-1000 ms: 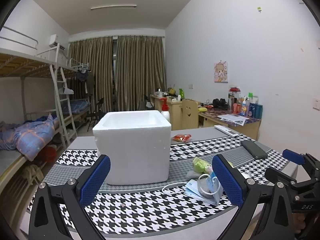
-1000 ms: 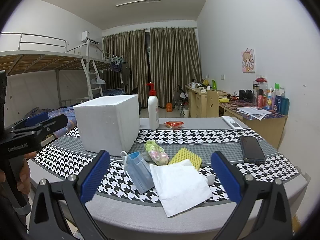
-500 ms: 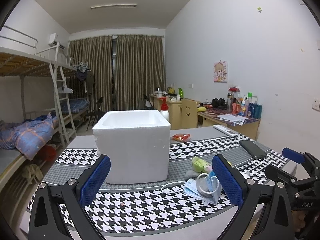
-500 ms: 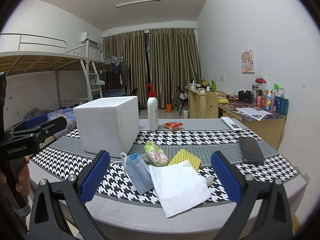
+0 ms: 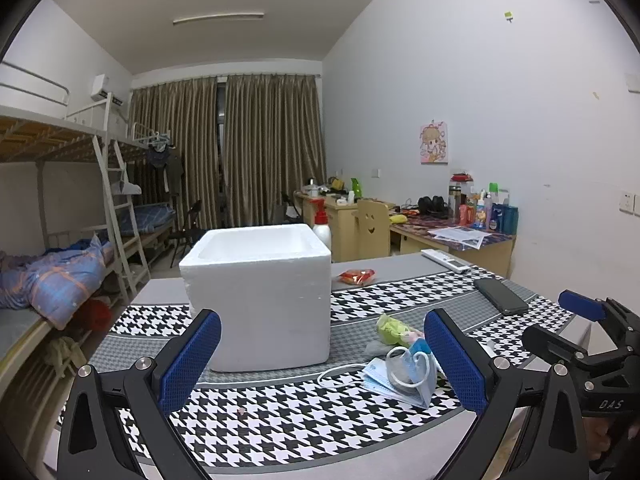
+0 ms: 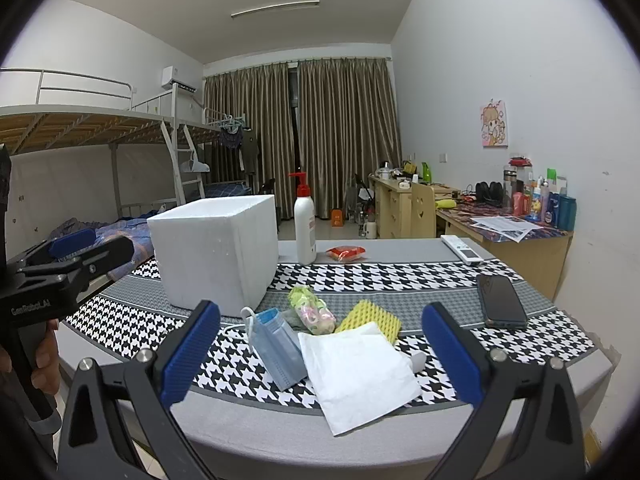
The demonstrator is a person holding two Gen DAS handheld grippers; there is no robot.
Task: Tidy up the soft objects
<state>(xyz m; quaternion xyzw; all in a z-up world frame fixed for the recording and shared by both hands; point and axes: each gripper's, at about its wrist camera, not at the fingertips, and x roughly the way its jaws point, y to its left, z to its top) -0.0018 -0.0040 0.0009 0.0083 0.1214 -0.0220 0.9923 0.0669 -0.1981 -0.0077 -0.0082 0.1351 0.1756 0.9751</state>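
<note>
Houndstooth table [image 6: 400, 276], foam box [image 6: 216, 256], face mask [image 6: 280, 352]

— What sort of room is this?

— A dormitory: plain white walls [image 5: 500, 92], a white ceiling with one fluorescent tube light [image 5: 218, 19], brown curtains [image 6: 340, 136] drawn fully across the far end.

— And the furniture?

— A metal bunk bed [image 5: 60, 184] with a white ladder [image 5: 116, 208] along the left, an air conditioner [image 6: 178, 83] above it. Wooden desks [image 6: 404, 208] line the right wall, under a cartoon poster [image 6: 494, 123].
</note>
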